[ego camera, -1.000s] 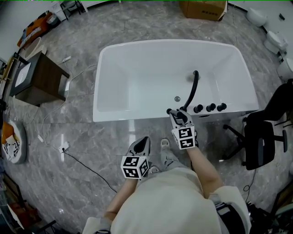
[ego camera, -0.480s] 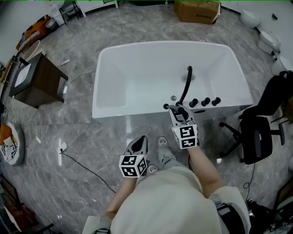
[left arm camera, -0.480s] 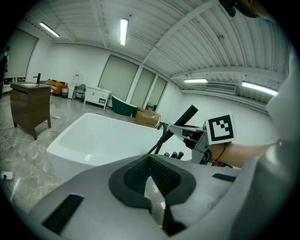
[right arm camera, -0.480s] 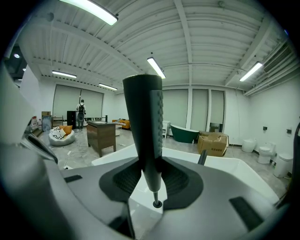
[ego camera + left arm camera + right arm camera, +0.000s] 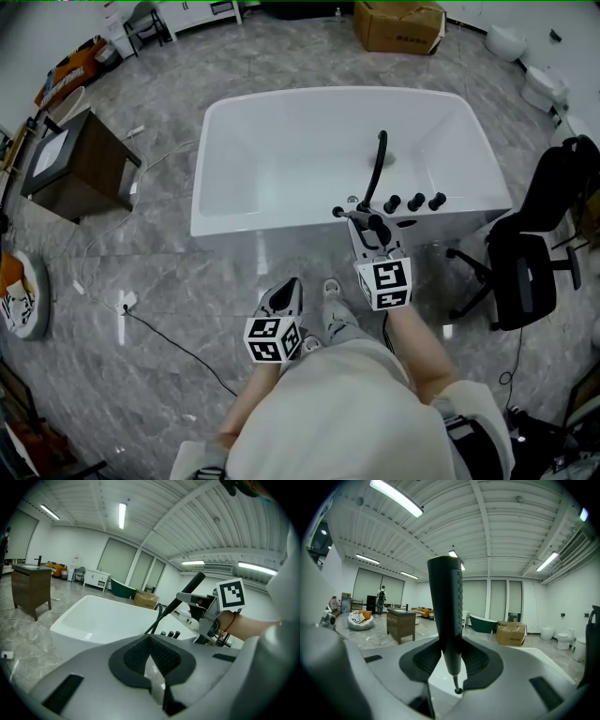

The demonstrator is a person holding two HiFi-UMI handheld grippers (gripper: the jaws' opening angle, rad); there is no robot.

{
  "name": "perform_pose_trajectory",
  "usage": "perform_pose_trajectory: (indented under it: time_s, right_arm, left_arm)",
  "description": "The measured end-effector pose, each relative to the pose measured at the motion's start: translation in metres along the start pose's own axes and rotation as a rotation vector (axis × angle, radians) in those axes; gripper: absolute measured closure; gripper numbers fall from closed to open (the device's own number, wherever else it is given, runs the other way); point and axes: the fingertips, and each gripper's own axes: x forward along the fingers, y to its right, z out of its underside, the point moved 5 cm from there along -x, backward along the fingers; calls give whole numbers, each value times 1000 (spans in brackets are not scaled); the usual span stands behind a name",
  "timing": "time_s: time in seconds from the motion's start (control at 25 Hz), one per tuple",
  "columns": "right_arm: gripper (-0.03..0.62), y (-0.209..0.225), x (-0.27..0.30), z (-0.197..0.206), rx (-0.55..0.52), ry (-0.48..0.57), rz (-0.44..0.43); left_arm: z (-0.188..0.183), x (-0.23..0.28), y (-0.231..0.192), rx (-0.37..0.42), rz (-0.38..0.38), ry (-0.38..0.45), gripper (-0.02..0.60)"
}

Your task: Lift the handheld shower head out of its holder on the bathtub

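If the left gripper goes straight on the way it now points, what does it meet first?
Most likely the white bathtub, at its near outer wall below the rim; depth is hard to judge. The black hose shows farther off, slightly to the right.

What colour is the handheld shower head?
Black. The shower head shows best in the right gripper view, close up against the pale ceiling.

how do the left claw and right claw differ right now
The right claw is shut on the shower head; the left claw is shut on nothing. The right claw reaches the bathtub rim by the knobs; the left claw hangs over the floor, short of the bathtub. Both carry a marker cube.
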Motion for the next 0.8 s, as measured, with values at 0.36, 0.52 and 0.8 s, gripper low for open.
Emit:
perform_pose_trajectory:
  time_s: [0.36, 0.52, 0.8]
  right_arm:
    - [451, -15, -43, -20, -11, 70, 12]
    - [451, -18, -63, -28, -2, 100, 22]
    - [451, -23, -91, -35, 19, 131, 31]
  left_arm:
    - [11, -24, 6, 13, 1, 26, 561]
    - [15, -33, 8, 17, 0, 35, 561]
    - [22, -45, 8, 26, -7, 35, 561]
